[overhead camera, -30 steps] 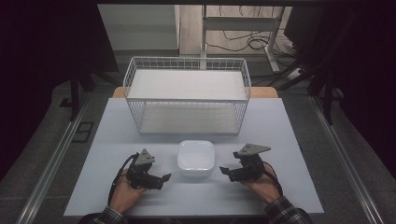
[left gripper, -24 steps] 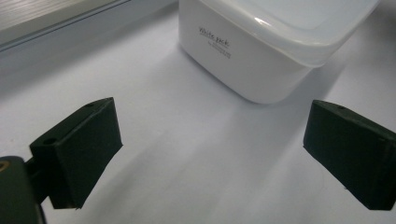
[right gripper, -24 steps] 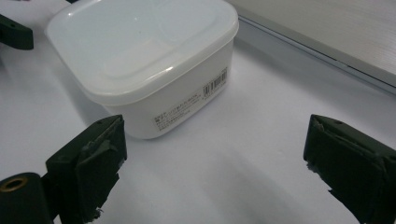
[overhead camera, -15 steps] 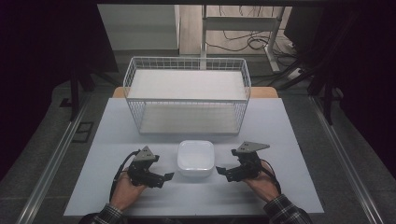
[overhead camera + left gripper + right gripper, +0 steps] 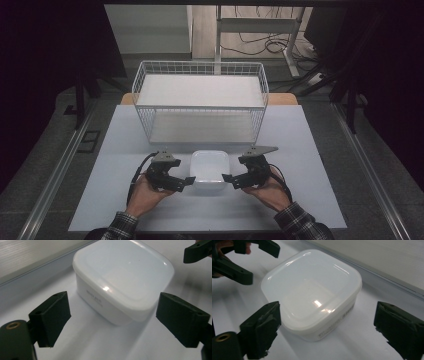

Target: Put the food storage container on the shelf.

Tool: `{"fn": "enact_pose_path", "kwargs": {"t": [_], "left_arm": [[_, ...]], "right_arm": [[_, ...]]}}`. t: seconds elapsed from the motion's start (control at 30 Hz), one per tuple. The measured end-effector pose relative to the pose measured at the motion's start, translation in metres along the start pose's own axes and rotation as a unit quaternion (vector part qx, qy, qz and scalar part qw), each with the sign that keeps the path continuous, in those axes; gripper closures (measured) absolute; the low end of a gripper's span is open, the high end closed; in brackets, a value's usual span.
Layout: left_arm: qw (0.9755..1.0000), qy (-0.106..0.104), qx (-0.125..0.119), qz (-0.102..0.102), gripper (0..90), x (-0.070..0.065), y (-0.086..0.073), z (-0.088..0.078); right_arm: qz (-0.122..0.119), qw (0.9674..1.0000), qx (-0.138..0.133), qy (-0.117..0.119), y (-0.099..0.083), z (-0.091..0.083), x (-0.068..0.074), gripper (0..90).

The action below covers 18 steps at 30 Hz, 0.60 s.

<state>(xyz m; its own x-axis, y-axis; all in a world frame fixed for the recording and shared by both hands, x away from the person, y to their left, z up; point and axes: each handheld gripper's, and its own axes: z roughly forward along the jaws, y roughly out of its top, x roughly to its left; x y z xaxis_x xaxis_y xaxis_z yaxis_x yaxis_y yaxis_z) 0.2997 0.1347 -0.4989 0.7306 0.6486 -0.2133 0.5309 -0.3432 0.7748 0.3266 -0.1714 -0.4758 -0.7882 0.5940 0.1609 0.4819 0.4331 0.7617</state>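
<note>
Two tools: left tool (image 5: 186, 182) and right tool (image 5: 226, 179) flank one white plastic container (image 5: 209, 169), one on each side.
Container position: upright on the white worktop (image 5: 310, 165), near the person's edge, between both tools; lid fitted, seen in the left tool's view (image 5: 125, 275).
Left tool state: released; its jaws have just been closing a little, with the container ahead of them and untouched.
Right tool state: released; its jaws have just been closing, with the container (image 5: 312, 292) ahead of the pads and apart from them.
Step in hand: judged as a two-sided approach to grasp the container.
Method: bring both tools in level, square to opposite walls, below the lid rim; clench evenly so the smooth plastic neither tips nor slides.
Surroundings: white wire basket (image 5: 200, 100) stands behind the container, well apart.
Obstructions: none between tools and container; the basket's front wall limits forward travel.
</note>
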Motion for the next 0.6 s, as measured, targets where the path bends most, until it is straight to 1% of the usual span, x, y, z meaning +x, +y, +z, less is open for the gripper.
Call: {"fn": "enact_pose_path", "kwargs": {"t": [0.13,0.17,0.2,0.27,0.33,0.4,0.5,0.53,0.57,0.6], "left_arm": [[1.0000,0.002,0.000,0.006,14.3,-0.001,0.006,0.005],[0.9999,0.005,0.001,0.016,14.3,0.000,0.010,0.008],[0.9998,0.004,0.001,0.018,14.2,0.001,0.012,0.009],[0.9999,0.004,0.000,0.015,13.7,0.001,0.015,0.011],[0.9998,0.003,-0.002,0.018,10.6,0.003,0.021,0.017],[0.9999,0.003,-0.001,0.017,9.4,0.003,0.022,0.021],[0.9998,0.008,0.010,0.014,8.0,0.003,0.017,0.027],[1.0000,0.002,0.005,0.005,7.0,0.005,0.016,0.027],[1.0000,0.002,0.005,0.005,7.1,0.005,0.016,0.027],[1.0000,-0.008,0.003,-0.004,7.2,0.008,0.014,0.028]], "right_arm": [[0.007,1.0000,-0.005,0.003,0.002,0.002,-0.001,10.6],[0.009,0.9999,-0.008,0.001,0.004,0.004,-0.003,11.0],[0.011,0.9999,-0.006,0.001,0.005,0.005,-0.003,11.0],[0.011,0.9999,-0.005,0.000,0.007,0.007,-0.004,11.0],[0.011,0.9999,-0.001,0.001,0.012,0.014,-0.004,10.7],[0.010,0.9999,0.003,-0.003,0.015,0.019,-0.003,10.1],[0.006,0.9999,0.009,-0.008,0.015,0.024,-0.002,9.3],[0.007,0.9998,0.012,-0.011,0.014,0.025,-0.002,9.2],[0.007,0.9998,0.015,-0.013,0.013,0.026,-0.002,9.1],[0.010,0.9997,0.018,-0.010,0.011,0.027,-0.003,9.2]]}}
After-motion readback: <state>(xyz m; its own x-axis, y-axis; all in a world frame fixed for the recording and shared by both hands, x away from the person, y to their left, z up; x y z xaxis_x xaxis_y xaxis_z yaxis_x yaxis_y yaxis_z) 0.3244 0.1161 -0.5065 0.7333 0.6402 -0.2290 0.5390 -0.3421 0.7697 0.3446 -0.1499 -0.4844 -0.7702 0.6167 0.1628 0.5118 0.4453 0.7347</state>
